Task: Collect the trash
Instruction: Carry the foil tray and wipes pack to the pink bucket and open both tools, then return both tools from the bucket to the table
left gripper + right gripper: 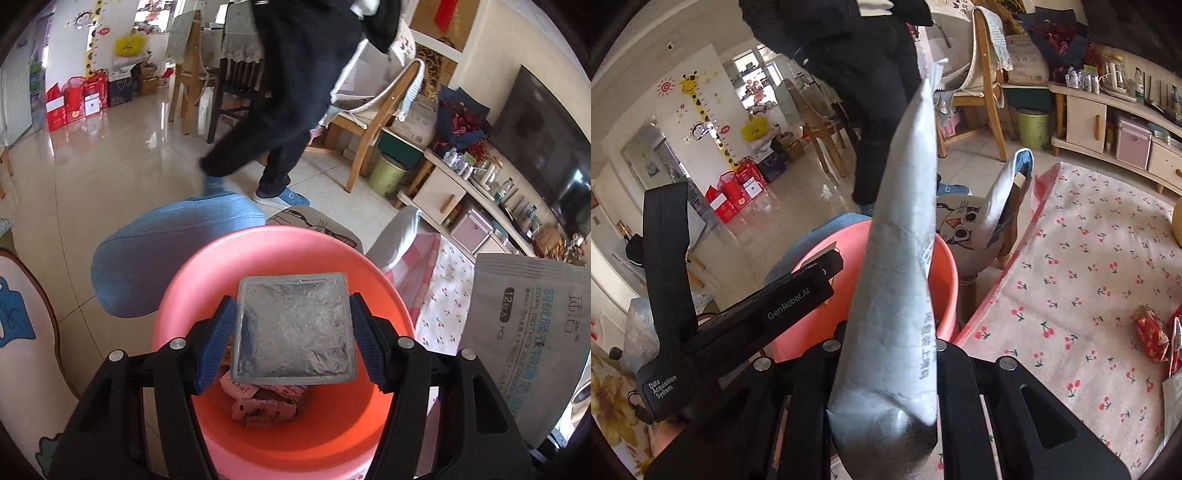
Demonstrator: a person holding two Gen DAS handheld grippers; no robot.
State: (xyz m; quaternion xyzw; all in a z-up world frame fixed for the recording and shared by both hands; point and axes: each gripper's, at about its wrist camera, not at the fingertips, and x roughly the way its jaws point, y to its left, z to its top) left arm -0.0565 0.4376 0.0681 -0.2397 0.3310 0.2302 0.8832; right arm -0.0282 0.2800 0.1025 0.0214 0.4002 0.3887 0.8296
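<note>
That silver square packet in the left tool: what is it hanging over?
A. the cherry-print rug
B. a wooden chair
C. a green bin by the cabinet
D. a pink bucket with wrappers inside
D: the silver packet, between the left tool's blue pads, sits above the pink bucket, whose bottom holds wrappers.

Grey wipes pouch at right edge of left wrist view: "12" in dark oval badge, "PCS" beside it, English line "DOWN CLOTHES CLEANING", last letters partly cut off, large Chinese characters alongside. Right wrist view: same grey wipes pouch edge-on, column of Chinese print down its side, too bent to read. Left gripper body carries white "GenRobot.AI"; grip end reads "Data Acquisition System". Pink wrapper in pink bucket: print upside down, unreadable.
</note>
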